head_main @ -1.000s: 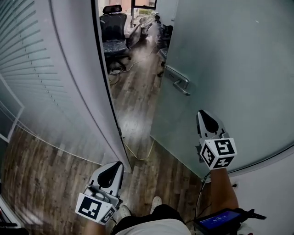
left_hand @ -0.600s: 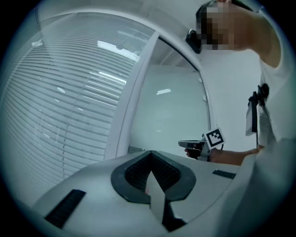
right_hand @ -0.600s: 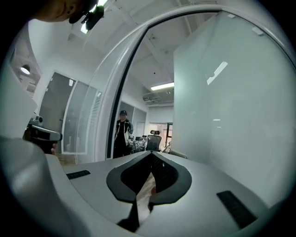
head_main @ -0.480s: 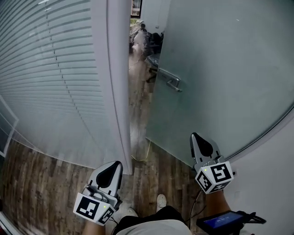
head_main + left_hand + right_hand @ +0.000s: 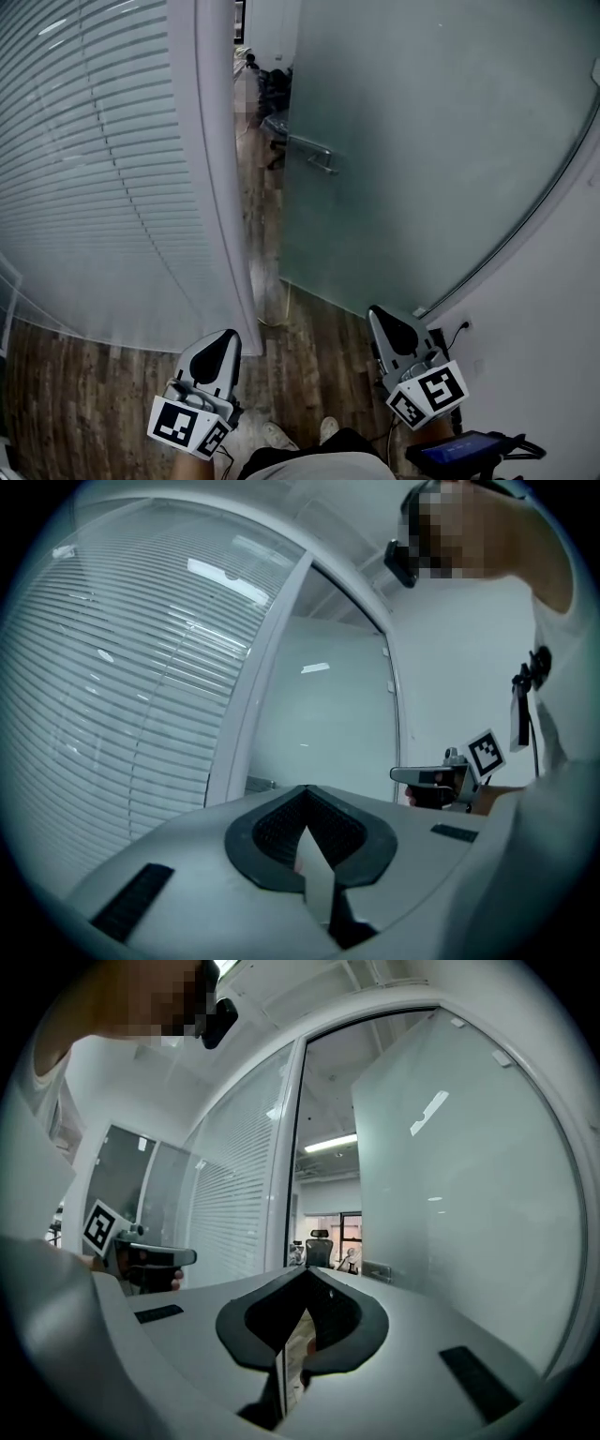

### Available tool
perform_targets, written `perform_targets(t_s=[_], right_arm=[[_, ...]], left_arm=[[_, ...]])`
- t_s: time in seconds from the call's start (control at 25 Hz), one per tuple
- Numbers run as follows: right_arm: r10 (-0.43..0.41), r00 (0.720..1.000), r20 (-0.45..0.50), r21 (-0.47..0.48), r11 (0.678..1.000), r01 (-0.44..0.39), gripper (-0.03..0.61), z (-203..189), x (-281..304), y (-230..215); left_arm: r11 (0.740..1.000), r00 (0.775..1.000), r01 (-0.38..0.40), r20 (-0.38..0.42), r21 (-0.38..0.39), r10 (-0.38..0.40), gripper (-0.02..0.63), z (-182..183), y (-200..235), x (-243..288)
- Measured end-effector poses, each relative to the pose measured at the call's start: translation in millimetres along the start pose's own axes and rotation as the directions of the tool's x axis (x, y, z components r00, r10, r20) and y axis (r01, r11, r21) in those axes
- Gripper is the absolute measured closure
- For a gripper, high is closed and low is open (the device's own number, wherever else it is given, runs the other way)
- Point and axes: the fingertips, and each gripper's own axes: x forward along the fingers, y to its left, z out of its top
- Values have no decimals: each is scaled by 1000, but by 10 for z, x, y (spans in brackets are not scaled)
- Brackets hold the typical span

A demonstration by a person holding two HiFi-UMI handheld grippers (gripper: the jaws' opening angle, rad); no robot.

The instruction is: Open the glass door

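The frosted glass door (image 5: 412, 159) stands ajar, with its metal handle (image 5: 316, 157) near the free edge. A narrow gap separates that edge from the white door frame (image 5: 220, 187). My right gripper (image 5: 377, 313) is shut and empty, low near the door's bottom corner, clear of the glass and far from the handle. My left gripper (image 5: 228, 336) is shut on nothing, by the foot of the frame. In the right gripper view the door (image 5: 450, 1194) fills the right side, the handle (image 5: 380, 1271) shows beside the opening, and the left gripper (image 5: 187, 1257) is at the left.
A glass wall with white blinds (image 5: 94, 169) runs along the left. A white wall (image 5: 544, 309) with an outlet (image 5: 463, 328) closes the right. Wood floor (image 5: 309, 356) lies underfoot, with my shoes (image 5: 328, 431) below. An office chair (image 5: 319, 1244) stands beyond the opening.
Both grippers have drawn back from the door, the right one much further. The handle now lies further off, and the gap beside the frame looks narrower in the head view.
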Motion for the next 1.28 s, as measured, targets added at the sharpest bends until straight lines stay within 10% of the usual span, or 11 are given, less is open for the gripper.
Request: perform_targets(t_s=[1.28], right_arm=[[57, 993, 100, -14, 998, -56, 577, 334, -1567, -132]], left_arm=[[995, 999, -51, 12, 85, 50, 615, 211, -1582, -520]])
